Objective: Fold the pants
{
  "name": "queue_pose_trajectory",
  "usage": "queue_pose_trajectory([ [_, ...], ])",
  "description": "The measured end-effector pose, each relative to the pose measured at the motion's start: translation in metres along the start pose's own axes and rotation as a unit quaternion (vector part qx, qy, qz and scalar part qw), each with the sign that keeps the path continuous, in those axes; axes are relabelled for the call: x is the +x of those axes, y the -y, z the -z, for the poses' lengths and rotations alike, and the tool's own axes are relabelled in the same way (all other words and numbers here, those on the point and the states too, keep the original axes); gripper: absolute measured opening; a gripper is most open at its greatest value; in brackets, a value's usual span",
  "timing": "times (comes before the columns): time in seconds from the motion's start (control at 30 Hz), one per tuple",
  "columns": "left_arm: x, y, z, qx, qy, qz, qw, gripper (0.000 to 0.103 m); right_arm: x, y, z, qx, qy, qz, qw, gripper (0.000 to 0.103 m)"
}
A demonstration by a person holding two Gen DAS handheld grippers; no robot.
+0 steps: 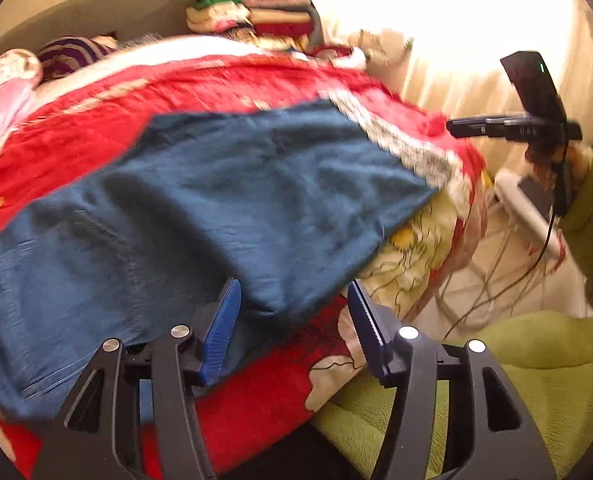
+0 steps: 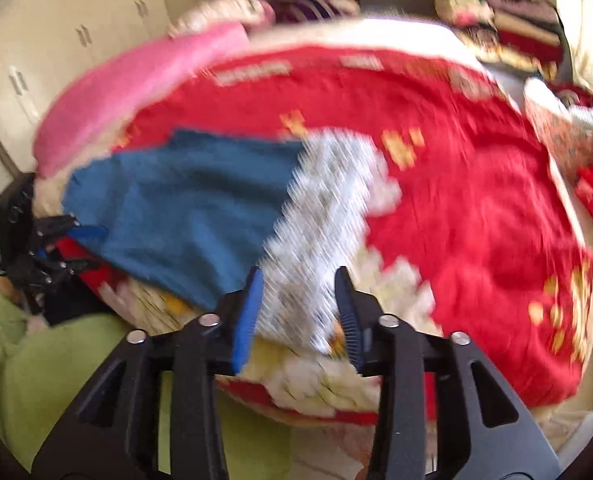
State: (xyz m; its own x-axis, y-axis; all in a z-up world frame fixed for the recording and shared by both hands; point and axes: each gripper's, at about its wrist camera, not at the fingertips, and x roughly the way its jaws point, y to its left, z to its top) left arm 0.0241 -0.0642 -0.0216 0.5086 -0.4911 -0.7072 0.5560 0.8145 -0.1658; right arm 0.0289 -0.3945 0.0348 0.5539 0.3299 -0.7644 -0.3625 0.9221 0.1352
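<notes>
Your blue pants (image 1: pixel 224 200) lie spread flat across a bed covered by a red blanket (image 1: pixel 232 80) with gold and cream flower patterns. The fabric is a soft, slightly ribbed denim-like weave with a stitched seam. A grey speckled band (image 2: pixel 320 232) runs along one edge of the pants.

Your left gripper (image 1: pixel 292 320) hovers over the near edge of the pants. Its blue ridged fingers (image 1: pixel 222 328) stand apart, with a fold of the cloth lying between them but not pressed.

Your right gripper (image 2: pixel 300 308) sits over the grey band at the other end of the pants. Its blue ridged pads (image 2: pixel 248 320) are parted, with the band showing in the gap; the picture is blurred, and they do not appear to pinch it.

Beyond the pants, a stack of folded cloth (image 1: pixel 264 12) rests at the far corner of the bed. A pink pillow (image 2: pixel 136 92) lies past the pants, near the cream wardrobe (image 2: pixel 48 40). Your green fleecy sleeve (image 1: pixel 592 216) shows beside the bed.
</notes>
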Motion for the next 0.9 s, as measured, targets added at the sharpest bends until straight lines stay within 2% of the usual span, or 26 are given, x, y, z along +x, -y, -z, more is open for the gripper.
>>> queue_pose_trajectory([
  [0.03,-0.007,-0.005,0.0,-0.009,0.009,-0.009,0.9999,0.059,0.003,-0.007,-0.003,-0.011,0.002,-0.01,1.0,0.037],
  [0.07,-0.018,-0.016,0.001,-0.028,0.026,-0.035,0.9987,0.065,0.013,-0.017,-0.003,-0.028,-0.005,-0.022,0.999,0.038],
  [0.13,-0.036,-0.04,0.004,-0.07,0.045,-0.087,0.9927,0.068,0.033,-0.027,-0.002,-0.041,-0.025,-0.029,0.998,0.038],
  [0.2,-0.06,-0.073,0.014,-0.137,0.063,-0.135,0.9794,0.069,0.056,-0.032,0.001,-0.037,-0.048,-0.032,0.998,0.038],
  [0.23,-0.071,-0.088,0.021,-0.169,0.07,-0.162,0.9697,0.072,0.061,-0.032,0.001,-0.032,-0.053,-0.033,0.998,0.038],
  [0.27,-0.078,-0.099,0.026,-0.193,0.073,-0.183,0.9613,0.083,0.067,-0.029,0.003,-0.023,-0.056,-0.034,0.998,0.039],
  [0.37,-0.093,-0.131,0.043,-0.256,0.07,-0.23,0.936,0.088,0.072,-0.024,0.007,-0.002,-0.059,-0.038,0.998,0.039],
  [0.47,-0.086,-0.147,0.048,-0.285,0.059,-0.231,0.9286,0.088,0.069,-0.022,0.008,0.002,-0.057,-0.036,0.998,0.041],
  [0.53,-0.072,-0.153,0.047,-0.29,0.051,-0.227,0.9282,0.079,0.068,-0.021,0.007,0.006,-0.057,-0.039,0.998,0.042],
  [0.57,-0.066,-0.153,0.048,-0.291,0.049,-0.225,0.9287,0.047,0.069,-0.021,0.007,0.008,-0.058,-0.04,0.997,0.043],
  [0.6,-0.061,-0.154,0.047,-0.292,0.047,-0.218,0.9301,0.042,0.07,-0.021,0.008,0.009,-0.06,-0.041,0.997,0.045],
  [0.73,-0.072,-0.153,0.04,-0.278,0.071,-0.244,0.9264,0.042,0.072,-0.02,0.01,0.009,-0.065,-0.04,0.997,0.045],
  [0.8,-0.085,-0.16,0.043,-0.271,0.076,-0.279,0.9183,0.042,0.072,-0.019,0.012,0.012,-0.065,-0.042,0.997,0.045],
  [0.9,-0.082,-0.171,0.048,-0.288,0.071,-0.265,0.9175,0.044,0.078,-0.021,0.015,0.013,-0.069,-0.039,0.997,0.049],
])
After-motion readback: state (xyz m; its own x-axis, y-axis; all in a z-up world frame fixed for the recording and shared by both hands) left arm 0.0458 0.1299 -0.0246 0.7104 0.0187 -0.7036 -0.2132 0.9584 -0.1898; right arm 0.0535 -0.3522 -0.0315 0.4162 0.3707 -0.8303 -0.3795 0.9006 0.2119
